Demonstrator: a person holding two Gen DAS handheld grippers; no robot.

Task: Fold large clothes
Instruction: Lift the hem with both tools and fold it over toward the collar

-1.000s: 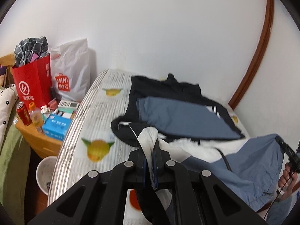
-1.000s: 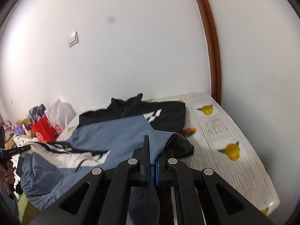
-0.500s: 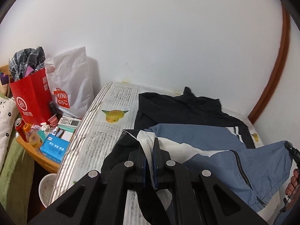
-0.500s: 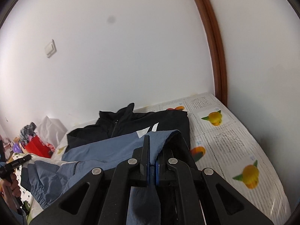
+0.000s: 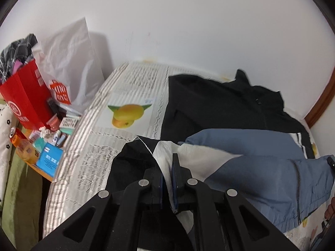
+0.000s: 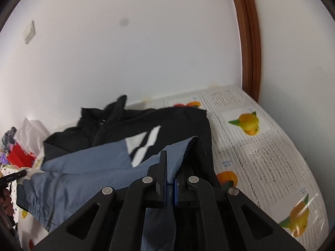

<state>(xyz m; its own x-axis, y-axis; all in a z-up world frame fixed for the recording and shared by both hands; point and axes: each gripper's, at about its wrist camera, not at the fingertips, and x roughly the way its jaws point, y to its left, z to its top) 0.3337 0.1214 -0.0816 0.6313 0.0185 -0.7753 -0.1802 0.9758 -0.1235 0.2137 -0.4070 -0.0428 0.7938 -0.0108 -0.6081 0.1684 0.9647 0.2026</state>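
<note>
jacket (image 5: 261, 173) pinched by left gripper (image 5: 168, 167), right gripper (image 6: 172, 163)

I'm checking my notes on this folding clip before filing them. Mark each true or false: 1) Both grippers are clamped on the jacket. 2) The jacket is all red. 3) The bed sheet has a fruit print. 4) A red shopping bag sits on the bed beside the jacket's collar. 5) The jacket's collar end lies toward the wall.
1) True: the left gripper and the right gripper each pinch cloth of the jacket.
2) False: it is black, blue and white.
3) True: the bed sheet shows yellow and orange fruit.
4) False: the red shopping bag stands off the bed, on a side table.
5) True.
</note>
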